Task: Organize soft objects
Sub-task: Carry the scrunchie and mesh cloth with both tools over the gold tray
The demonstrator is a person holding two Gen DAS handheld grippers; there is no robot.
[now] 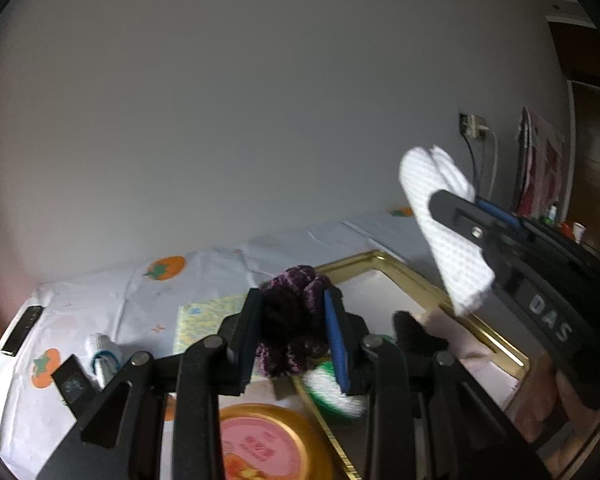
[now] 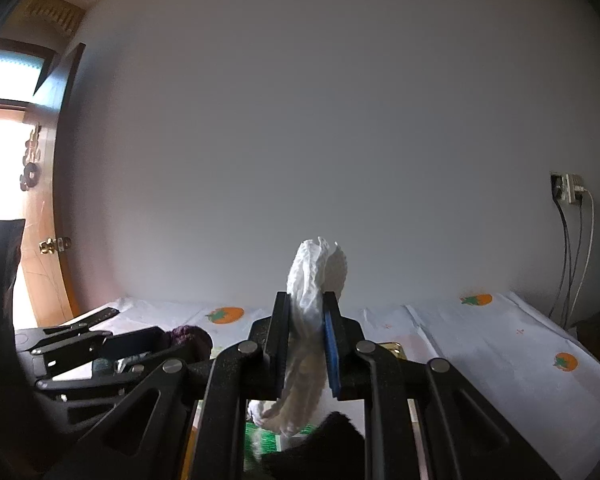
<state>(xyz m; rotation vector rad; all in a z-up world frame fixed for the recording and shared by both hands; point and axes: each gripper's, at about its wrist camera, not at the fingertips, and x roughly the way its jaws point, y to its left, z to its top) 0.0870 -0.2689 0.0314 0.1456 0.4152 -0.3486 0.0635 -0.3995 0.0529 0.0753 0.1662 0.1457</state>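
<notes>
Both claws loaded and lifted above the gold-rimmed rectangular tray [image 1: 410, 276], the landmark here. Left gripper [image 1: 294, 330] clamped narrow on a fluffy dark-purple knitted scrunchie [image 1: 294, 320], pinched between black pad and blue pad, hanging just over the tray's near-left corner. Right gripper [image 2: 306, 344] squeezed tight on a white waffle-textured folded cloth [image 2: 310, 308], the cloth standing up past the fingertips and drooping below them; seen from the left wrist, the same cloth [image 1: 446, 232] raised over the tray's right side. Likely mid-carry, with neither piece set down yet. Risks, as a guess: the scrunchie gripped only through its springy bulk, so liable to squirm out under a sudden swing; the cloth held at its middle, so the loose lower end liable to snag on the tray rim or drag the soft green-and-white item [image 1: 332, 390] lying at the tray's near edge; the two tools close together, so a knock between them possible. Count: two grippers, one purple scrunchie, one white cloth, one tray, one round gold tin with a pink label [image 1: 266, 442] just left of the tray's near corner, one small white bundle with a blue band [image 1: 102, 354] well left of the tray on the persimmon-print tablecloth [image 1: 100, 300].
</notes>
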